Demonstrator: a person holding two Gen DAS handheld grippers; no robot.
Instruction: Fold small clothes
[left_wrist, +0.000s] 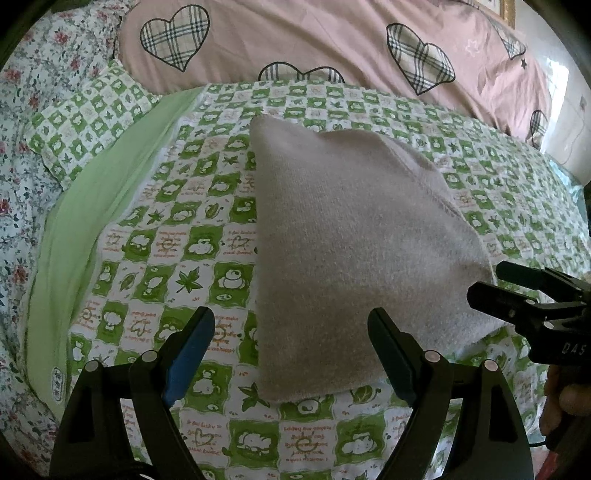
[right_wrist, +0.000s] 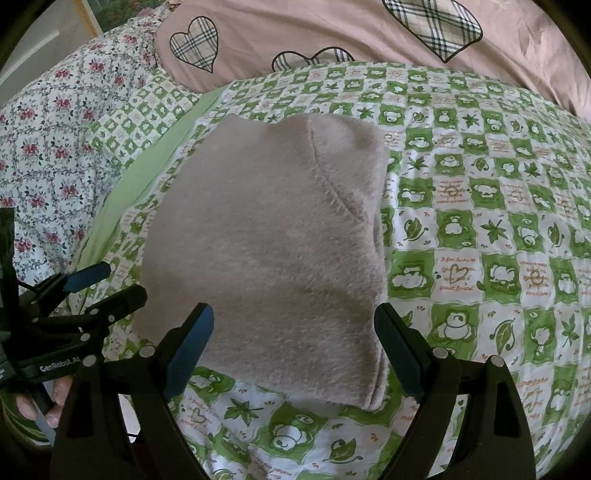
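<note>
A beige fleece garment (left_wrist: 351, 240) lies folded into a thick, roughly square pad on the green-and-white checked bedsheet (left_wrist: 166, 258). My left gripper (left_wrist: 291, 321) is open in front of its near left corner, pads apart and holding nothing. In the same view my right gripper (left_wrist: 493, 280) stands open at the garment's near right corner. The right wrist view shows the garment (right_wrist: 266, 240) with a curved seam on top. My right gripper (right_wrist: 295, 314) is open over its near edge and grips nothing. The left gripper (right_wrist: 114, 282) is open beside the garment's left corner.
A pink quilt with plaid hearts (left_wrist: 295, 40) is bunched along the far side of the bed. Floral bedding (left_wrist: 22, 129) and a plain green fabric strip (left_wrist: 92, 221) lie to the left. A person's hand (right_wrist: 37, 406) holds the left gripper's handle.
</note>
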